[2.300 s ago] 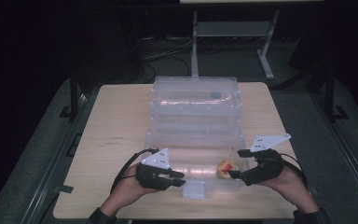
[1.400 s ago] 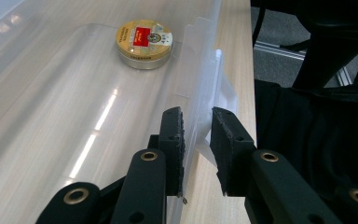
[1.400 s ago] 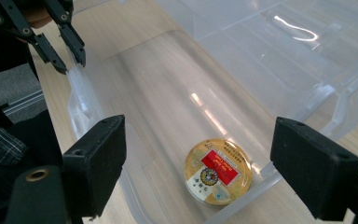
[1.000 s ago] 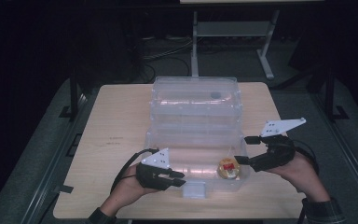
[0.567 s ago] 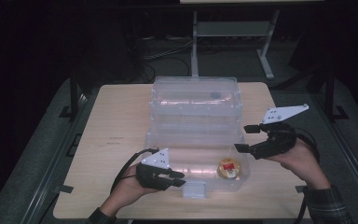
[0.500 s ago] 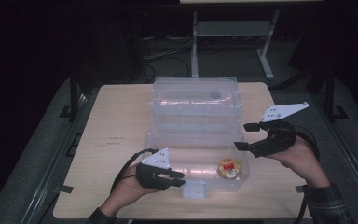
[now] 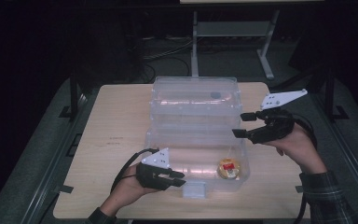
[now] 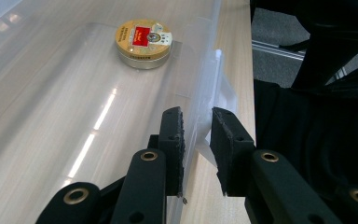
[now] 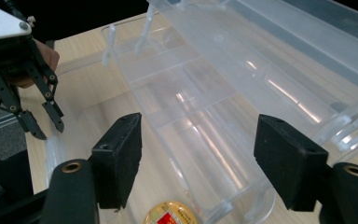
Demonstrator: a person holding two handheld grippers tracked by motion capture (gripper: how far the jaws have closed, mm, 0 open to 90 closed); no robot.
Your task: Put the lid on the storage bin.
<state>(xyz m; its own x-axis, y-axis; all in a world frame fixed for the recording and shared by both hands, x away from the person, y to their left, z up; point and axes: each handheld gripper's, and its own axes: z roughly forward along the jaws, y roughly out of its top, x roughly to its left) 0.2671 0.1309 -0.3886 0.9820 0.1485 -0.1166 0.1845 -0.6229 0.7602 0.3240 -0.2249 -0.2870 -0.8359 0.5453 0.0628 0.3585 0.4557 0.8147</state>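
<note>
Clear, thin-walled plastic makes up the big transparent storage box (image 7: 196,140) that stands open in the middle of the pale wooden bench (image 7: 116,126), its lid (image 7: 196,95) tipped back on the far side. It looks light but springy: the walls will likely flex and slide under hard pads, so a pinch on the stiffer rim is the sensible hold. The left gripper (image 8: 196,122) has exactly that, its jaws drawn narrow with one pad inside and one outside the near wall, steadying the box by its front edge beside the small latch tab (image 7: 195,190). Inside, on the floor near the right-hand corner, lies the round gold tin with a red label (image 7: 228,168), flat, lid up, touching neither gripper. It seems rigid, fairly light and smooth-sided, so it could slip; taking it across its width at the rim would suit it best. The right gripper (image 7: 243,125) hangs above the box's right edge, holding nothing; its jaws have just been closing yet stand well apart with only air between them.
</note>
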